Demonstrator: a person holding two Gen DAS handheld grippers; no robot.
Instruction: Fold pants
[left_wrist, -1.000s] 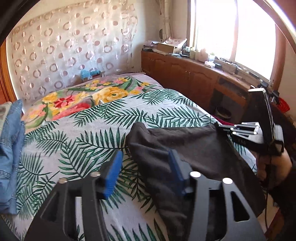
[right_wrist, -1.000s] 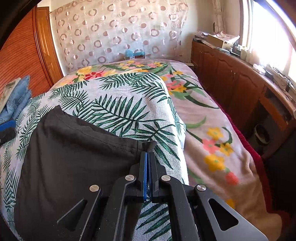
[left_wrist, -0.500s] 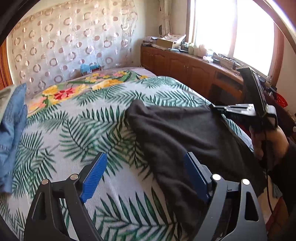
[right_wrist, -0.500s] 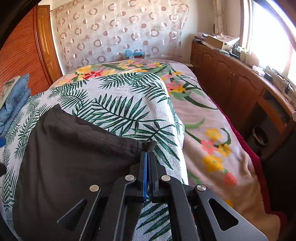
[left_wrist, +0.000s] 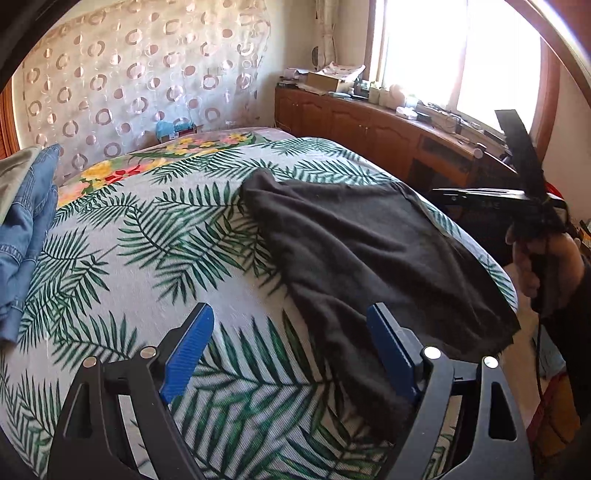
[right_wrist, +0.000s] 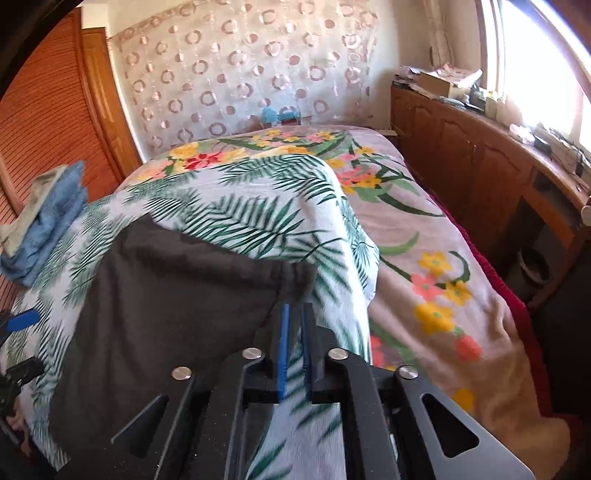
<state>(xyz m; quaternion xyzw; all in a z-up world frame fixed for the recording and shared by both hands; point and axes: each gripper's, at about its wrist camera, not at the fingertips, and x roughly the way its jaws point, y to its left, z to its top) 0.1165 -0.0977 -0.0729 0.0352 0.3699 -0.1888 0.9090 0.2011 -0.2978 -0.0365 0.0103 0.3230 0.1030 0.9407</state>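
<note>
The dark pants (left_wrist: 369, 251) lie flat on the palm-print bedspread (left_wrist: 155, 236), the left gripper (left_wrist: 291, 347) hovers spread wide at their near edge, and the right gripper (right_wrist: 294, 317) is parting, nothing pinched.

The near end of the dark pants (left_wrist: 369, 251) disappears behind the left tongs (left_wrist: 290, 354). Blue jeans (left_wrist: 26, 229) are cut by the left edge. In the right wrist view, the leaf-print sheet (right_wrist: 258, 225) is motion-blurred. Clutter on the cabinet top (left_wrist: 406, 107) is too small to identify.
</note>
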